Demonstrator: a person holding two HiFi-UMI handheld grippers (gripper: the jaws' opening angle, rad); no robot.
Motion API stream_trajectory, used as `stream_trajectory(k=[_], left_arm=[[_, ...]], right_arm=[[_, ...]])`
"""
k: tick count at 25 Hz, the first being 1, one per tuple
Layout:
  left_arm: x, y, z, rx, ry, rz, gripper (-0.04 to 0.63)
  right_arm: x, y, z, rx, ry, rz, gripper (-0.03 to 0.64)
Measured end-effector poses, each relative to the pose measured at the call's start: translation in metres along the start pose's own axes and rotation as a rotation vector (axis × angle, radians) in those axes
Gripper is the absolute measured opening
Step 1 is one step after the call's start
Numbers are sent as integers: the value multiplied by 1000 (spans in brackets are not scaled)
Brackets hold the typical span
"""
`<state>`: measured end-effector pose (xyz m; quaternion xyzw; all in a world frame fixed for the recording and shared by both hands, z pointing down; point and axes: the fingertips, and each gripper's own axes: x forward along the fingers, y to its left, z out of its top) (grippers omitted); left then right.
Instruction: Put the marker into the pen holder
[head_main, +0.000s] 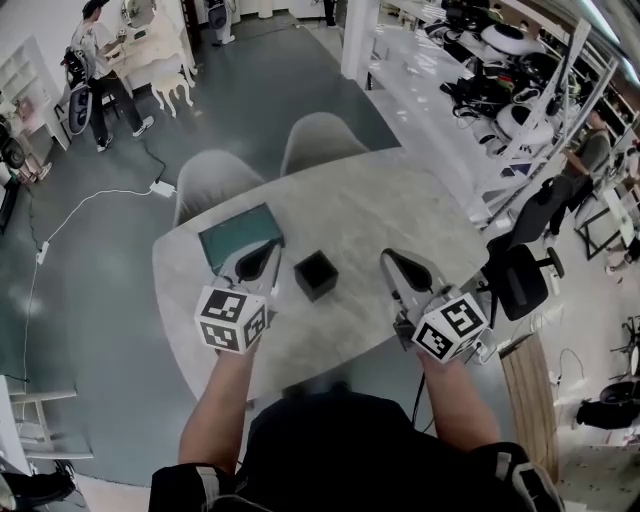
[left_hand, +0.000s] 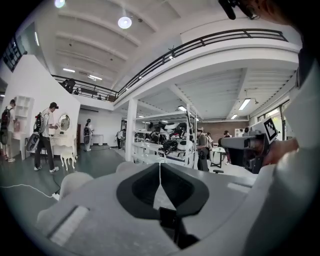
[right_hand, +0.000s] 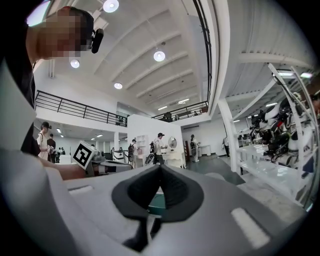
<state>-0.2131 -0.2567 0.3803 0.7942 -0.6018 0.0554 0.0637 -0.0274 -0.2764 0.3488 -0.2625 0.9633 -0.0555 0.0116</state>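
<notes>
Holds left tool (head_main: 266, 250) and right tool (head_main: 390, 260) pressed together, empty, above the table (head_main: 400, 200), flanking the black pen holder (head_main: 315, 275), left one nearer; finds no marker in any view.

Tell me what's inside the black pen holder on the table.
Nothing sticks out of the pen holder; its open top shows only darkness. The bottom is shadowed, so small contents cannot be ruled out.
</notes>
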Motion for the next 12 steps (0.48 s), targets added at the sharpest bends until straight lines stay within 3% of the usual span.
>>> stream_trajectory(k=[12], left_arm=[[8,-9,-10,-5,21,-38,15]], right_arm=[[-10,0,-11,-2,22,-13,2]])
